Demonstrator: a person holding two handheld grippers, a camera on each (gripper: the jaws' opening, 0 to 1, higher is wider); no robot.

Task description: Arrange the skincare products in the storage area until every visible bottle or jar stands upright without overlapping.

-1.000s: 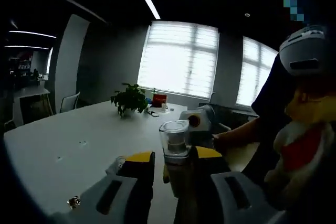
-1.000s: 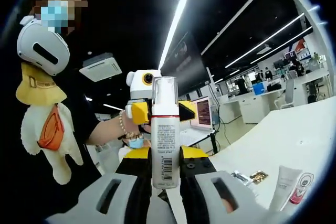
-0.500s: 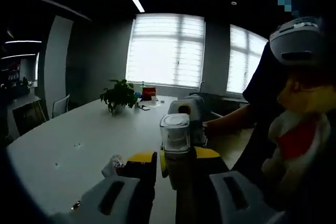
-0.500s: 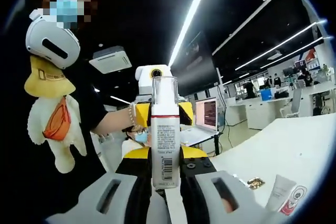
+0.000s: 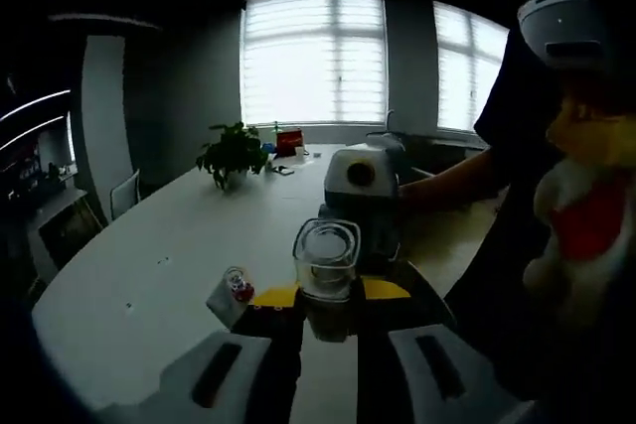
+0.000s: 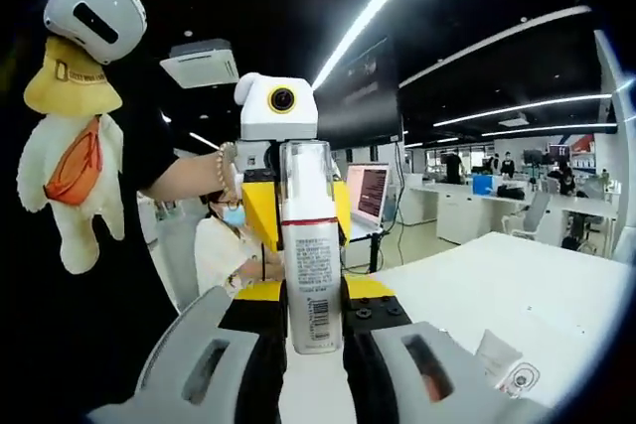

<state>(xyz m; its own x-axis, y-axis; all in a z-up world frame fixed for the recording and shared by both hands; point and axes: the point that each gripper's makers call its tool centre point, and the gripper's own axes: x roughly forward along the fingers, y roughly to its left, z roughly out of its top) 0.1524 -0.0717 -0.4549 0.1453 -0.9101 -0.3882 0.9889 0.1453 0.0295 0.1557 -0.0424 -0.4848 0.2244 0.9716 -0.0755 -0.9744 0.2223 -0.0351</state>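
Pump bottle (image 6: 312,263) sits clamped upright in the right claw (image 6: 313,317): white body, red band under a clear cap, barcode low on the label. Jaws pinch it from both sides near its base. It is held up in the air, above the white bench (image 6: 497,290).

Left gripper view looks at the same bottle (image 5: 327,270) from the opposite side, clear cap toward the lens. Left claw (image 5: 320,313) has its dark jaws right at the bottle's base, yellow tips showing either side of it; can't tell whether they are actually gripping it or just sitting alongside. Right claw's white housing (image 5: 362,189) is just behind the bottle in this view, with a hand (image 5: 422,196) reaching in from the right.

In the right gripper view the left claw's white housing and yellow tips (image 6: 280,146) sit directly behind the bottle.

On the bench: a small clear jar with a red part (image 5: 237,286) just left of the left claw, and a white tube (image 6: 507,367) lying flat near the right claw's right jaw. Potted plant (image 5: 232,154) at the far end of the bench, near the windows.

Person stands close, with a plush duck toy (image 6: 68,156) hanging at the chest.
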